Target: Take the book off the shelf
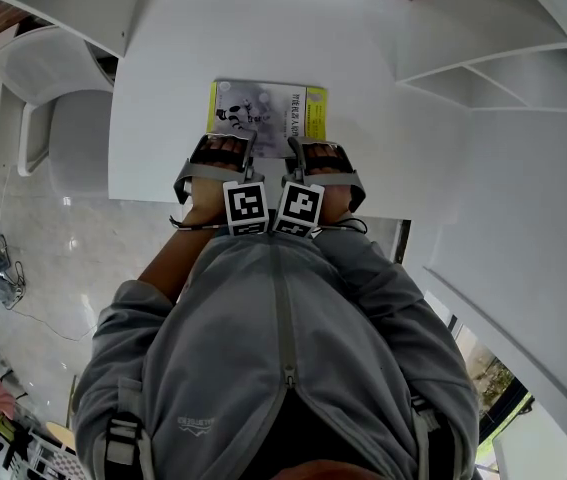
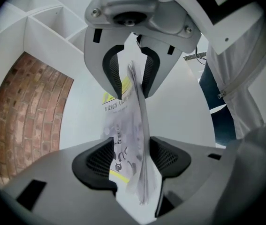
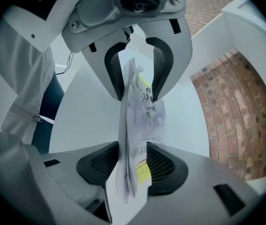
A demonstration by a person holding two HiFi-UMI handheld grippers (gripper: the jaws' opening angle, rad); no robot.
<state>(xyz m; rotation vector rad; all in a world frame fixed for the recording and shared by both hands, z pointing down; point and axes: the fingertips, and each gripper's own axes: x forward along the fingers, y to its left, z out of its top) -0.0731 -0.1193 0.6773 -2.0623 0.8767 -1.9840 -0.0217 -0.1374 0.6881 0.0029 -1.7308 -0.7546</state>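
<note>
A thin paperback book with a grey-white cover and a yellow strip lies flat on the white table. Both grippers sit side by side at its near edge. The left gripper is open. In the left gripper view the book passes edge-on between the black pads, with a gap on each side. The right gripper is open too. In the right gripper view the book stands between its pads, close to one and not squeezed. Each gripper view shows the other gripper beyond, around the same book.
A white chair stands left of the table. White shelf compartments rise at the right. A brick wall runs behind the table. The person's grey jacket fills the lower head view, with pale floor at the left.
</note>
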